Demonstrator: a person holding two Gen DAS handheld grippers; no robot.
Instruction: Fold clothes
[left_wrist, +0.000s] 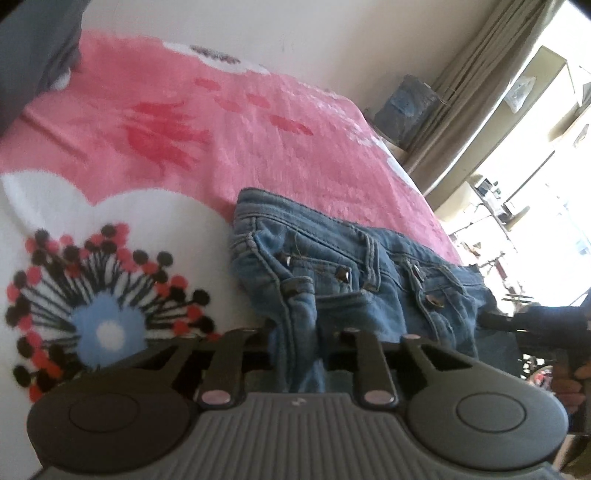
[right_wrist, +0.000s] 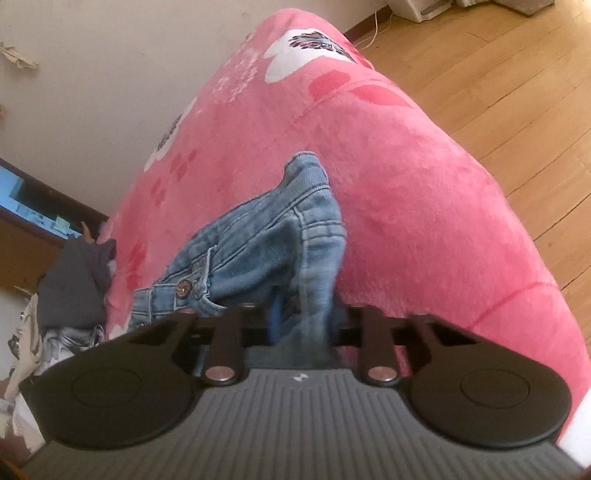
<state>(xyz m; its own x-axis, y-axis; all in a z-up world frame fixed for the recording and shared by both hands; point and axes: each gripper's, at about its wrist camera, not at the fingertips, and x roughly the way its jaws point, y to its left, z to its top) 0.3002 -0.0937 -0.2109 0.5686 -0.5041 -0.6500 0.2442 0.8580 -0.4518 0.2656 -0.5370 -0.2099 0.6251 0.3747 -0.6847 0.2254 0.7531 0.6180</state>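
Pink floral blanket (left_wrist: 258, 122) covers the bed, with small blue jeans (left_wrist: 332, 266) bunched near its edge. Left tool (left_wrist: 299, 354) and right tool (right_wrist: 295, 332) each look clamped on denim; the next fold needs both raised together.

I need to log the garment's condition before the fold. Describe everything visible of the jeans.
The jeans are small, light blue, faded denim, with stitched seams, belt loops, metal rivets and a metal waist button. They lie bunched and partly lifted on the pink flowered blanket. The left gripper and right gripper each have denim running between closed jaws, so both appear to hold the cloth. The legs' full length is hidden.
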